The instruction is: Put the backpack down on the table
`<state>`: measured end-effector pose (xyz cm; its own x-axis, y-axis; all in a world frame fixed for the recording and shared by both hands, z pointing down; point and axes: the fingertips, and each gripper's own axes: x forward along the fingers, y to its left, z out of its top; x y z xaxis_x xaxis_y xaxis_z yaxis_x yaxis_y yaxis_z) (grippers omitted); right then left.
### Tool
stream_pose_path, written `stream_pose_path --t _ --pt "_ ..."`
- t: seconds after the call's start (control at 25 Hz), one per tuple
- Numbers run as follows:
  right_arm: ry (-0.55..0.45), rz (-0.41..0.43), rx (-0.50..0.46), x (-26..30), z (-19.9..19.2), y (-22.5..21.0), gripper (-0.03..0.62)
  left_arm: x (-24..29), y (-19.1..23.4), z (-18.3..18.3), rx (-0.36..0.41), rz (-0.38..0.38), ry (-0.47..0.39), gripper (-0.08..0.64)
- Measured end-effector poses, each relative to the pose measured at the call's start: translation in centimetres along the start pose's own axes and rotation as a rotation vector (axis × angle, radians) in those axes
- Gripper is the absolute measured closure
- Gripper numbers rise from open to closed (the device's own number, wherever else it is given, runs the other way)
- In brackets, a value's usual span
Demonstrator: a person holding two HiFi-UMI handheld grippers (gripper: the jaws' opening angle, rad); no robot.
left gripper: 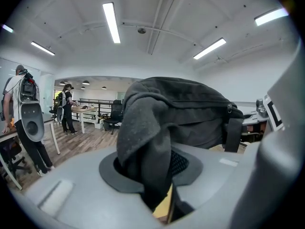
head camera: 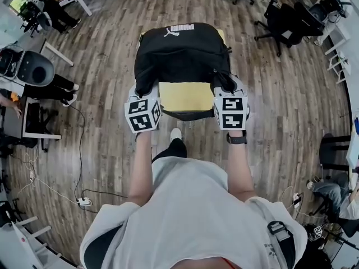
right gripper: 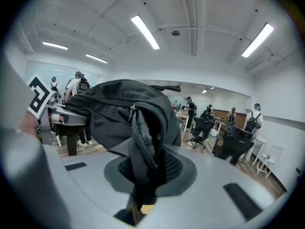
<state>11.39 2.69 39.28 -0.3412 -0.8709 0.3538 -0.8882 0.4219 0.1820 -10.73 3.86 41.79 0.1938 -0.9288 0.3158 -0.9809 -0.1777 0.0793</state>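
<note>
A black backpack (head camera: 179, 52) with a white logo hangs over a small yellow table (head camera: 185, 96), its far part over the tabletop; whether it touches I cannot tell. My left gripper (head camera: 142, 90) is shut on a fold of its near left edge. My right gripper (head camera: 224, 87) is shut on its near right edge, by the zip. In the left gripper view the dark fabric (left gripper: 143, 137) runs down between the jaws of the left gripper (left gripper: 155, 185). In the right gripper view a zipped fold (right gripper: 143, 142) is pinched in the right gripper (right gripper: 143, 182). The fingertips are hidden by fabric.
Black office chairs (head camera: 283, 15) stand at the far right on the wooden floor. A desk (head camera: 33, 119) with a seated person is at the left, and a cable runs to a power strip (head camera: 84, 201). Several people (right gripper: 78, 92) stand around the room.
</note>
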Motion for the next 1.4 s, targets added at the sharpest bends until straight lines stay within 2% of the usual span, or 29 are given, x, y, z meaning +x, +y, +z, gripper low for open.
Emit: stream_pose_path --t 0.36,0.64,0.92,1.4 --pt "0.018 -0.036 -0.011 10.1 4.3 0.2 0.548 8.5 6.6 3.4 -0.012 -0.031 0.003 0.448" --pt "0.087 -0.100 0.003 14.9 4.9 0.2 0.548 14.1 9.4 3.7 -0.014 -0.079 0.047 0.448" --pt "0.155 -0.112 -0.003 17.1 3.6 -0.8 0.548 17.4 9.3 2.1 -0.045 -0.120 0.100 0.448" --pt "0.169 -0.088 0.017 22.1 3.0 -3.1 0.548 21.8 9.7 2.5 -0.024 -0.091 0.126 0.448"
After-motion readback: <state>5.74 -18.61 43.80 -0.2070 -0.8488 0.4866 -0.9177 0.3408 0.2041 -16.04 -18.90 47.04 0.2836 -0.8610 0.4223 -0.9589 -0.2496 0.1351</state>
